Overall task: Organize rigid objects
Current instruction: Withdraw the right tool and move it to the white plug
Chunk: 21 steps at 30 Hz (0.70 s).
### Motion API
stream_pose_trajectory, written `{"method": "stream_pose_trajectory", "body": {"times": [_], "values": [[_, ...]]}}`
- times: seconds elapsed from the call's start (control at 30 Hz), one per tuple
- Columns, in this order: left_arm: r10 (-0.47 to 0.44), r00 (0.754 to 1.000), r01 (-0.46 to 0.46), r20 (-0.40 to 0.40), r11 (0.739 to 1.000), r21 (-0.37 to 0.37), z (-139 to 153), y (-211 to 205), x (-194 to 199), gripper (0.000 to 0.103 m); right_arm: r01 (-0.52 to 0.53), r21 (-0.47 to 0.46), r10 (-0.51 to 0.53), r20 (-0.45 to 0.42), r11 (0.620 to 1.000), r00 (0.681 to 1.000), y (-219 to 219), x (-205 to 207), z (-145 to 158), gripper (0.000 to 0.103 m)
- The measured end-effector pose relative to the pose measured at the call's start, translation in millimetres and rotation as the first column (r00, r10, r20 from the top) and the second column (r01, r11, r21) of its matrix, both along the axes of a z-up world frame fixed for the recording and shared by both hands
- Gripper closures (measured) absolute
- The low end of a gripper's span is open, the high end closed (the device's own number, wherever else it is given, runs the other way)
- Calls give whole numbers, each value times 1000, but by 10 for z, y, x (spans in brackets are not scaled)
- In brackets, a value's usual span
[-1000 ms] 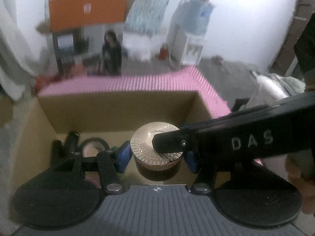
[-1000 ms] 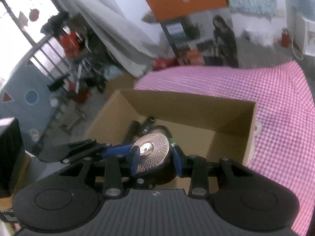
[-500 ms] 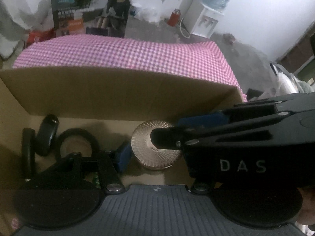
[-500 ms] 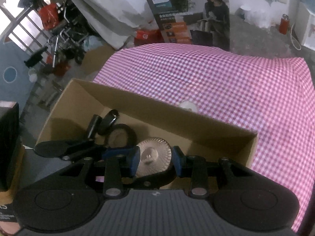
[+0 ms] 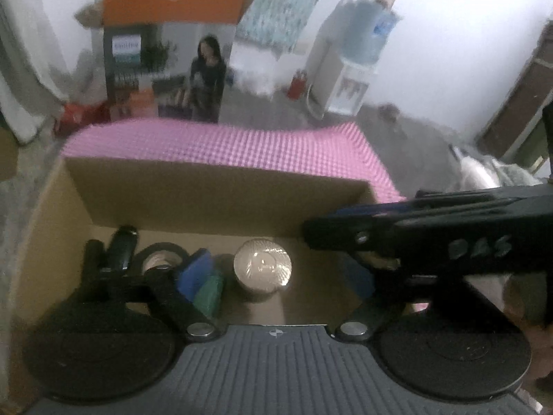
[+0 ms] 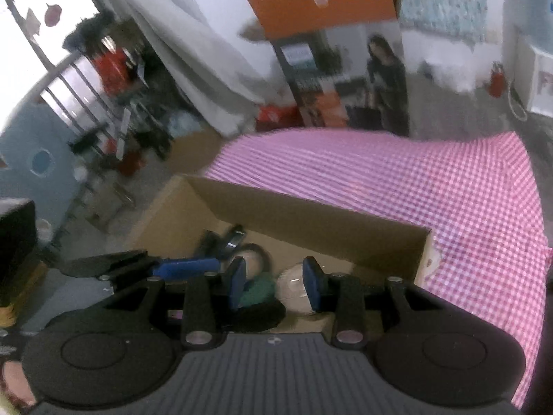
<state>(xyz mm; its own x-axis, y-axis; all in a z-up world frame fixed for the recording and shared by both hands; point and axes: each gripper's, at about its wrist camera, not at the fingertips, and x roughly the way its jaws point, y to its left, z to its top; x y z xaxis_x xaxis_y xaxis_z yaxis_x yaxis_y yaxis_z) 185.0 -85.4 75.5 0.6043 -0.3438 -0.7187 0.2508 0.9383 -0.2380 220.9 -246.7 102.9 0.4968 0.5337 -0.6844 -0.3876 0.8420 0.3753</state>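
A round jar with a ribbed gold lid (image 5: 262, 269) stands upright on the floor of the cardboard box (image 5: 221, 193). My left gripper (image 5: 276, 276) hangs above it. Its jaws are opening, the blue pads (image 5: 195, 273) stand wide on either side of the jar and touch nothing. My right gripper (image 6: 274, 283) hovers over the same spot, its pads a narrow gap apart with nothing pinched. The jar (image 6: 293, 290) shows below that gap. In the left wrist view the right gripper (image 5: 318, 238) reaches in from the right, above the jar.
In the box lie black cylinders (image 5: 121, 245), a black ring (image 5: 160, 254) and a green object (image 5: 209, 294). The box sits on a table with a pink checked cloth (image 6: 414, 186). An orange-topped printed board (image 6: 331, 52) and a water dispenser (image 5: 349, 79) stand beyond.
The left jaws have spread and let go of the jar, which now stands lower in the box. Both grippers have drawn up and back from it. The right gripper's gap is unchanged.
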Motion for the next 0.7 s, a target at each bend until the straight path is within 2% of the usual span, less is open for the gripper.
{"method": "stream_pose_trajectory", "body": {"times": [0.1, 0.2, 0.37, 0.53, 0.7], "values": [[-25, 998, 26, 60, 999, -23, 192, 101, -326, 6, -14, 95, 9, 57, 995, 998, -118, -377, 174, 63], [-18, 992, 21, 125, 1000, -21, 331, 250, -652, 4, -45, 150, 29, 105, 988, 994, -196, -759, 293, 62], [27, 983, -30, 182, 1000, 9, 301, 507, -1175, 3, -78, 232, 44, 145, 970, 988, -288, -1274, 320, 59], [61, 984, -75, 166, 994, 82, 30, 662, -1485, 3, -87, 298, 63, 88, 951, 994, -169, -1521, 37, 59], [52, 992, -70, 113, 986, 154, -354, 694, -1555, 5, -51, 340, 64, -28, 939, 998, 64, -1468, -382, 59]]}}
